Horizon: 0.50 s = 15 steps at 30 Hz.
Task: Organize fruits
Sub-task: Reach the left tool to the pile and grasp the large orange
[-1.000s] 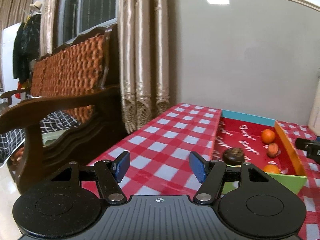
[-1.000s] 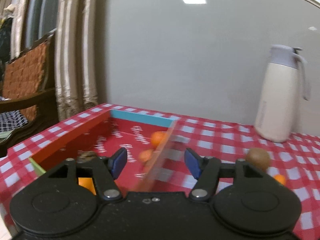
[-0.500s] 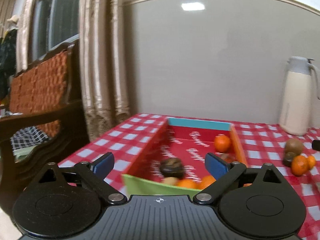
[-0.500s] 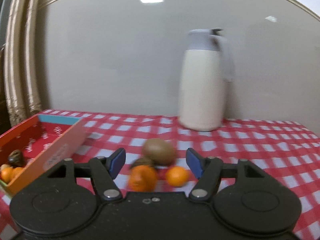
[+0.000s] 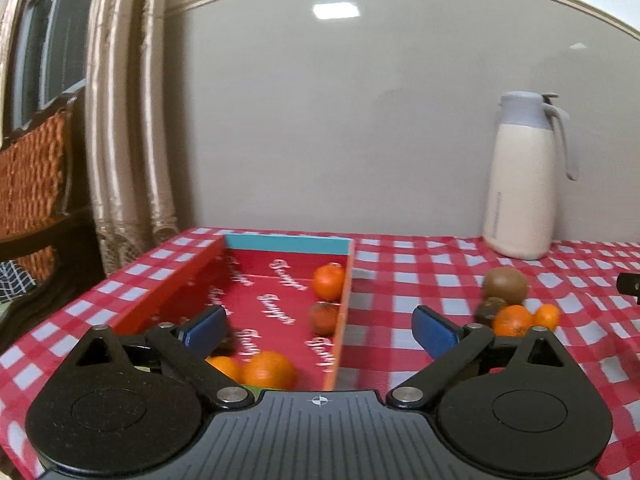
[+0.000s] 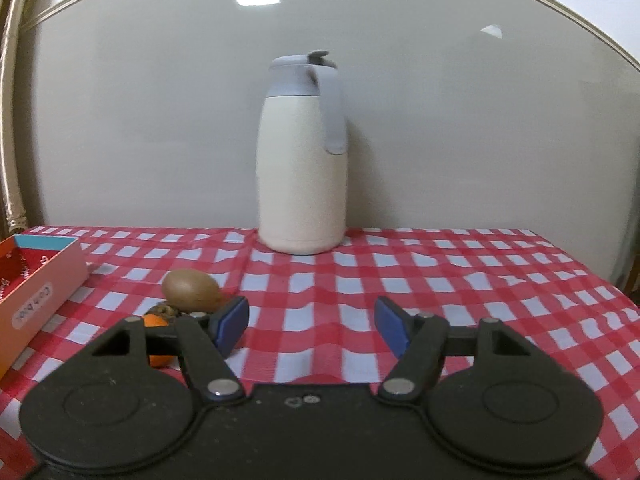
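Note:
A red cardboard box point(image 5: 180, 280) lies on the checked tablecloth and holds several fruits, among them an orange point(image 5: 329, 281), a reddish fruit point(image 5: 323, 318) and an orange point(image 5: 269, 370) at the near end. Loose on the cloth to its right lie a kiwi point(image 5: 505, 285), a dark fruit point(image 5: 489, 309), an orange point(image 5: 513, 320) and a small orange point(image 5: 547, 316). My left gripper point(image 5: 320, 330) is open and empty over the box's right wall. My right gripper point(image 6: 312, 325) is open and empty, with the kiwi point(image 6: 192, 290) and an orange point(image 6: 157, 340) to its left.
A white thermos jug point(image 6: 302, 152) stands at the back by the wall, also in the left wrist view point(image 5: 524, 178). The box's corner point(image 6: 40, 276) shows at the left of the right wrist view. A wooden chair point(image 5: 32, 184) and curtains point(image 5: 128, 120) stand left of the table.
Both views have swung to the right. The left gripper now faces the box and has opened wider. The right gripper has passed the loose fruits and now faces the jug.

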Motion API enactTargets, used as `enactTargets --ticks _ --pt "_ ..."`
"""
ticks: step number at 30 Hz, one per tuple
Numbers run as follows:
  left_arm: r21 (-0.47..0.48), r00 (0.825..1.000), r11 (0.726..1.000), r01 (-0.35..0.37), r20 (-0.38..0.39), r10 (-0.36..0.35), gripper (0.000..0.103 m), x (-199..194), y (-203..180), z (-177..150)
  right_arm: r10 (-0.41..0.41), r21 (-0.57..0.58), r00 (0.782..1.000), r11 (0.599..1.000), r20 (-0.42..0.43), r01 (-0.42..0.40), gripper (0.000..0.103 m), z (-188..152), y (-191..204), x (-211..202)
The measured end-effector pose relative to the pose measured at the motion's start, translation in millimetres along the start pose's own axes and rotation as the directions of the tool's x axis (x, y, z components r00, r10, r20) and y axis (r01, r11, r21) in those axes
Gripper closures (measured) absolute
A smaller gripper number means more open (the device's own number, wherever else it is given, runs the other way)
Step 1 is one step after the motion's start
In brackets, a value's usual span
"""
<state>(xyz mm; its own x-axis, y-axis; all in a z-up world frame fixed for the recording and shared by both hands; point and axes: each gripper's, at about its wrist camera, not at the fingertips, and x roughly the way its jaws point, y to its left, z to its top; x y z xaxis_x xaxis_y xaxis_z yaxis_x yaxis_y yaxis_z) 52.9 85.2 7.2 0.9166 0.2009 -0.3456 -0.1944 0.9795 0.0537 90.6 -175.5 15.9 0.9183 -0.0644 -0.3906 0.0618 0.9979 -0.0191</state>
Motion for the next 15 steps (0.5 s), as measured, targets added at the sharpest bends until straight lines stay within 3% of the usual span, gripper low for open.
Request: enactTargets --ticks 15 --pt "0.036 0.994 0.993 0.109 -0.017 -0.108 0.005 17 -65 0 -0.082 0.035 0.997 0.996 -0.01 0.082 0.034 -3 -52 -3"
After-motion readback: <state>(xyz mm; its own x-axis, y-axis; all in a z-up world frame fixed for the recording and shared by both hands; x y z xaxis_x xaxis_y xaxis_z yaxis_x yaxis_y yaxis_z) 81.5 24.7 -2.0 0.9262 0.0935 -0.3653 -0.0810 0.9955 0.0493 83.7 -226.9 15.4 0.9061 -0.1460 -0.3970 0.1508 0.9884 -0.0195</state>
